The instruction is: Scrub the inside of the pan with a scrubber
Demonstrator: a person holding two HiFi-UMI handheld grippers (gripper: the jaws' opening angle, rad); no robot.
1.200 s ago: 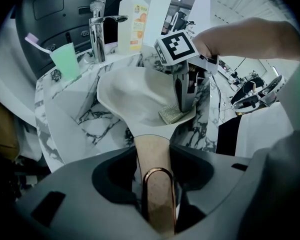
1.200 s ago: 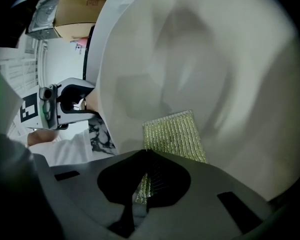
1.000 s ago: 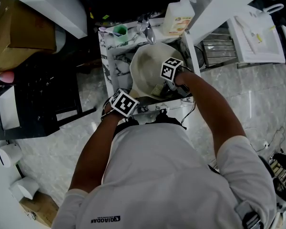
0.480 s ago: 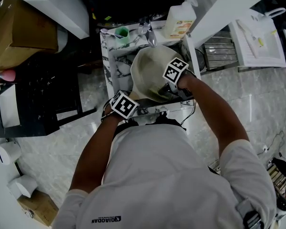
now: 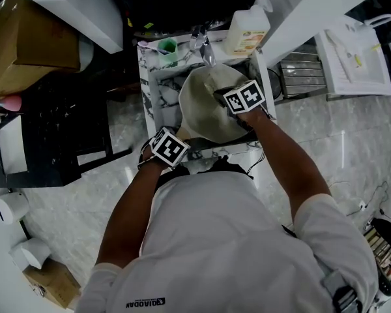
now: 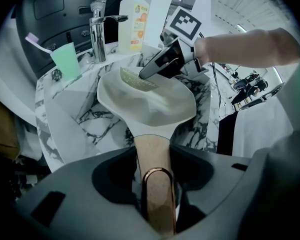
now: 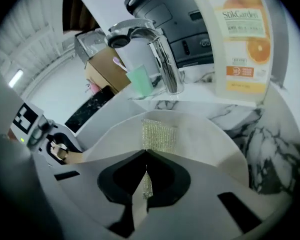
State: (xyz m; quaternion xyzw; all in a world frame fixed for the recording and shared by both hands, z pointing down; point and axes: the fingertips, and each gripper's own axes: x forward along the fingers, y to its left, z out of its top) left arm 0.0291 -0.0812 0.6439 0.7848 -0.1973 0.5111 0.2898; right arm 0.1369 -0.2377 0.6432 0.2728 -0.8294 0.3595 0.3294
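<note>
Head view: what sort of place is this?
Probably a washbasin corner, perhaps a mock-up in a workspace: a marble sink with a chrome faucet, a green cup holding a toothbrush, and a pump bottle beside the tap.

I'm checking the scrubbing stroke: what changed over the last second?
The right gripper swept the scrubber across the inside of the pan, from the side near the person toward the faucet side, jaws shut on it throughout. The left gripper stayed put, clamped on the pan's handle; the pan hardly moved.
</note>
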